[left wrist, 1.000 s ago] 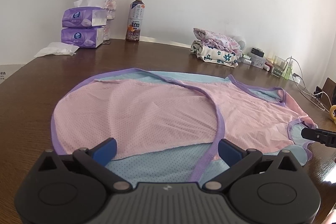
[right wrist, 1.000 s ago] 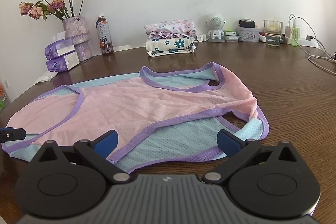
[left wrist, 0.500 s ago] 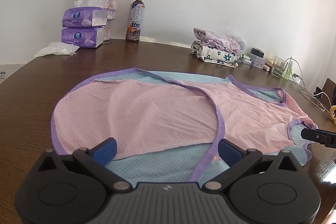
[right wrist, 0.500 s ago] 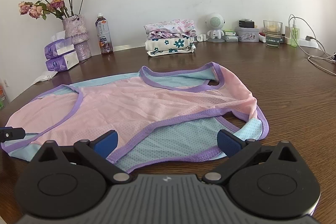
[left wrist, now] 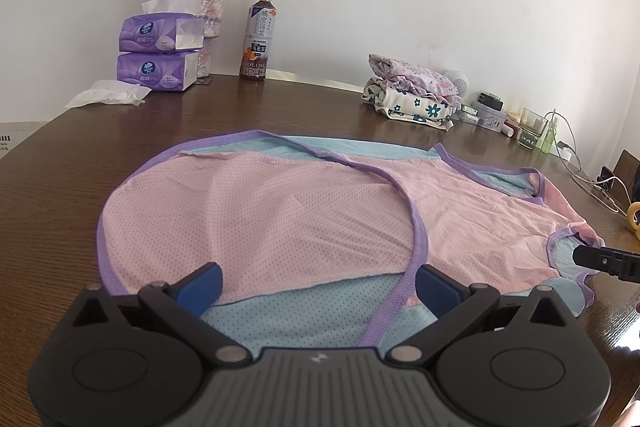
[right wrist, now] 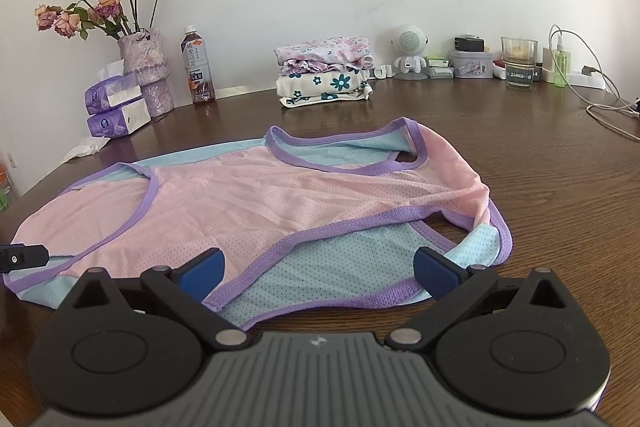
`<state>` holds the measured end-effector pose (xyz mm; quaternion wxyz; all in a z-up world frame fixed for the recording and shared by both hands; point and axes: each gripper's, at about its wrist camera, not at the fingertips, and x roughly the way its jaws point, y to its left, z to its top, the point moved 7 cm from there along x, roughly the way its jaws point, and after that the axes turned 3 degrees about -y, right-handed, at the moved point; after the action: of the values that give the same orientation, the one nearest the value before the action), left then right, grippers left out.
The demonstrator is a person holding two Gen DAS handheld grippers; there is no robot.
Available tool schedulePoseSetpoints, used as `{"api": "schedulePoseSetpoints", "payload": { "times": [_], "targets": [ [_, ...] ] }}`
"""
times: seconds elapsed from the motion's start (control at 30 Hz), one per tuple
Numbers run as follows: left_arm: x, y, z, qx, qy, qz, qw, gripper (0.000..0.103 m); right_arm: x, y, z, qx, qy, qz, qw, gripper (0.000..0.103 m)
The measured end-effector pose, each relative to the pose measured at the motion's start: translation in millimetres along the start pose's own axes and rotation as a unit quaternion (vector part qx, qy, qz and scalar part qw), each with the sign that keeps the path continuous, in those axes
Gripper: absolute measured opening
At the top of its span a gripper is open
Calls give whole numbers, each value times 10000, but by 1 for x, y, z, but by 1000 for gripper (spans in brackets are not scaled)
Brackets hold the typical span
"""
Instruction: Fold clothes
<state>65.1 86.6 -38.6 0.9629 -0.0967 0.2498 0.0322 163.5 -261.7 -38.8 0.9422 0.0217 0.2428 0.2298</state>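
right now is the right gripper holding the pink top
No, the right gripper is open, its blue fingertips spread wide apart over the near edge of the pink top and not pinching any fabric.

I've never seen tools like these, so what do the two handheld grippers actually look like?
Both look alike. The left gripper and right gripper each have a black body with two round discs, ribbed grey plastic at the centre bearing a small pale logo, black linkage arms with silver pivot pins, and blue finger pads. No cables or sleeves show.
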Motion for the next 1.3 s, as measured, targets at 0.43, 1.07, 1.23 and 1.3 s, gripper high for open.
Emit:
{"api": "schedulePoseSetpoints", "payload": {
  "times": [0.43, 1.07, 1.23, 1.3],
  "targets": [
    [0, -1, 0, 27, 10, 17, 10000, 103, 1, -1, 0, 36, 25, 41, 10000, 102],
    [-15, -4, 0, 200, 13, -177, 9996, 98, -3, 0, 1, 49, -6, 258, 9997, 102],
    [-36, -15, 9, 771, -118, -329, 9964, 95, -19, 12, 9, -115, -74, 833, 9964, 102],
    [-40, -22, 9, 1066, -59, -389, 9935, 93, -26, 17, 14, -378, -167, 911, 9950, 102]
  ]
}}
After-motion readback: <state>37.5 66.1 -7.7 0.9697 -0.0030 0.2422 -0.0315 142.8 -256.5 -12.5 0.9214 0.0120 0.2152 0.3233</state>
